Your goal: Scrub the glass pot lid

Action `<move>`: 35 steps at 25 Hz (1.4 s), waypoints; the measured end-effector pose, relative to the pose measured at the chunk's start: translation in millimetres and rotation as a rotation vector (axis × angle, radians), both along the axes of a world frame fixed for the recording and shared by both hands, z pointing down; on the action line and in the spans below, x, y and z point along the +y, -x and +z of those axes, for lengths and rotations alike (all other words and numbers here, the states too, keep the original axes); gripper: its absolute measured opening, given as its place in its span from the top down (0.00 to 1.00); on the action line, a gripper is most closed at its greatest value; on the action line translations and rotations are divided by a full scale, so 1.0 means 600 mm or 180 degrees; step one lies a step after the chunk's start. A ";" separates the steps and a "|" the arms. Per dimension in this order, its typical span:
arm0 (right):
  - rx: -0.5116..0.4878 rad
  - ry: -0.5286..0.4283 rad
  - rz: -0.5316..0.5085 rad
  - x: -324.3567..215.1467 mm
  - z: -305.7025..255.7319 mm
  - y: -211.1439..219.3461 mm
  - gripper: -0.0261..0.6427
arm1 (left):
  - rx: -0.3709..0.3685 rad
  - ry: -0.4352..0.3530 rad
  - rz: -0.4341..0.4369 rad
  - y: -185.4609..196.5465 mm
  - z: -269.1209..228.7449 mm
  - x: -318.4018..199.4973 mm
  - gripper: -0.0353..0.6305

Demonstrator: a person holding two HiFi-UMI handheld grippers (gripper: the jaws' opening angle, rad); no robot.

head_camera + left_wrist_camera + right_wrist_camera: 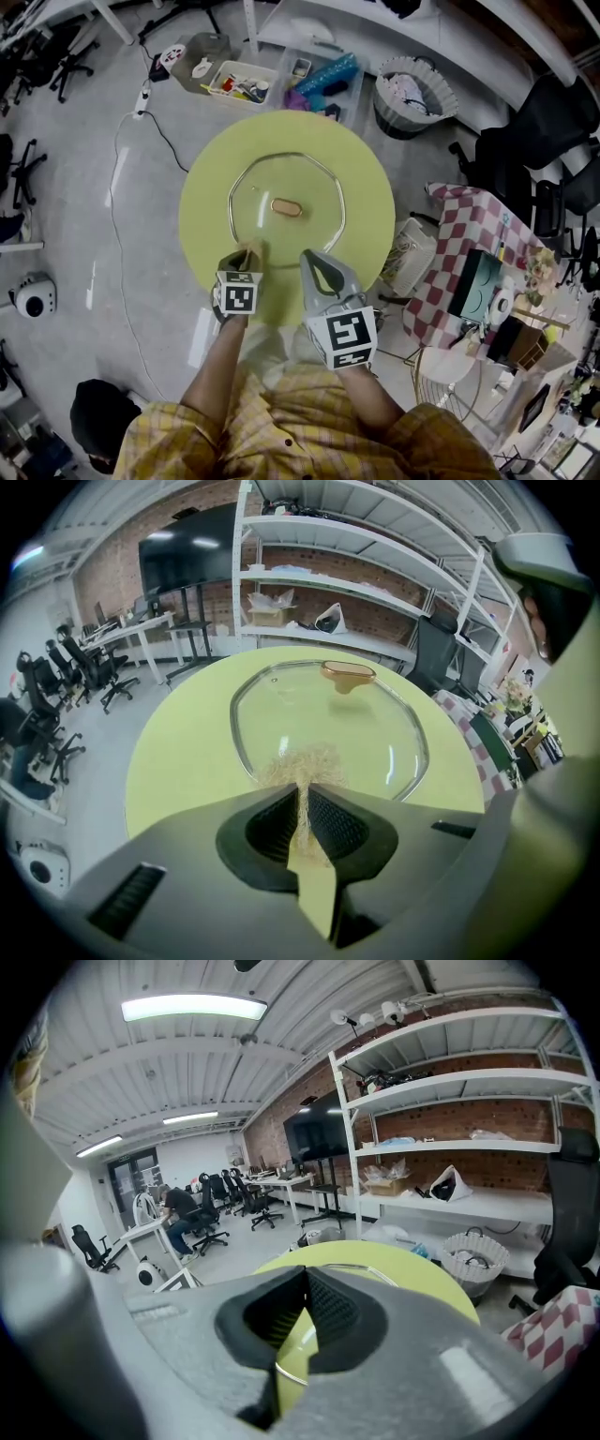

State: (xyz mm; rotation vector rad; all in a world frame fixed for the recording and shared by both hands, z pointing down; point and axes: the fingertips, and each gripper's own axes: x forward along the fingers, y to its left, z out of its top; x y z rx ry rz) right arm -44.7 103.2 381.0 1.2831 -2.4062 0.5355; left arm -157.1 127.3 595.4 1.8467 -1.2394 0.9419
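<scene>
The glass pot lid (281, 202) lies flat on the round yellow-green table (370, 187), its tan knob (287, 207) up. At the lid's near left rim my left gripper (247, 253) is shut on a tuft of pale fibrous scrubber (252, 247). In the left gripper view the scrubber (302, 764) pokes out past the left gripper (302, 803) and touches the near rim of the lid (328, 728). My right gripper (312, 261) is shut and empty by the lid's near right rim. The right gripper view shows that gripper (305, 1283) over the table (403, 1274).
On the floor behind the table stand open bins (244, 82) and a lined basket (412, 94). A checkered table (469, 248) with clutter is at the right. A cable (117, 206) runs over the floor at the left. White shelving (356, 564) stands beyond.
</scene>
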 end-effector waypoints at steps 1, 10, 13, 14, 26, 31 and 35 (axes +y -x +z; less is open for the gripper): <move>-0.0004 0.0003 -0.0016 0.004 0.000 0.001 0.97 | 0.0023 0.0020 0.0001 -0.003 -0.001 0.007 0.90; -0.0132 0.0225 -0.0047 0.029 0.006 -0.009 0.97 | 0.0289 -0.0164 -0.0071 -0.032 -0.085 0.035 0.90; -0.0188 0.0250 -0.0007 0.032 -0.015 -0.018 0.97 | 0.0337 -0.0408 -0.0088 -0.041 -0.151 0.025 0.90; -0.0214 0.0235 0.0001 0.033 -0.025 -0.021 0.97 | 0.0353 -0.0498 -0.0101 -0.043 -0.174 0.021 0.90; -0.0436 -0.0100 0.0050 0.048 -0.154 -0.059 0.97 | 0.0622 -0.1566 -0.0164 -0.085 -0.447 0.001 0.90; -0.0508 -0.0273 0.0117 0.052 -0.201 -0.073 0.97 | 0.0671 -0.1908 -0.0193 -0.085 -0.525 0.009 0.90; -0.0528 -0.0381 0.0118 0.046 -0.225 -0.071 0.97 | 0.0681 -0.2084 -0.0201 -0.081 -0.560 0.012 0.90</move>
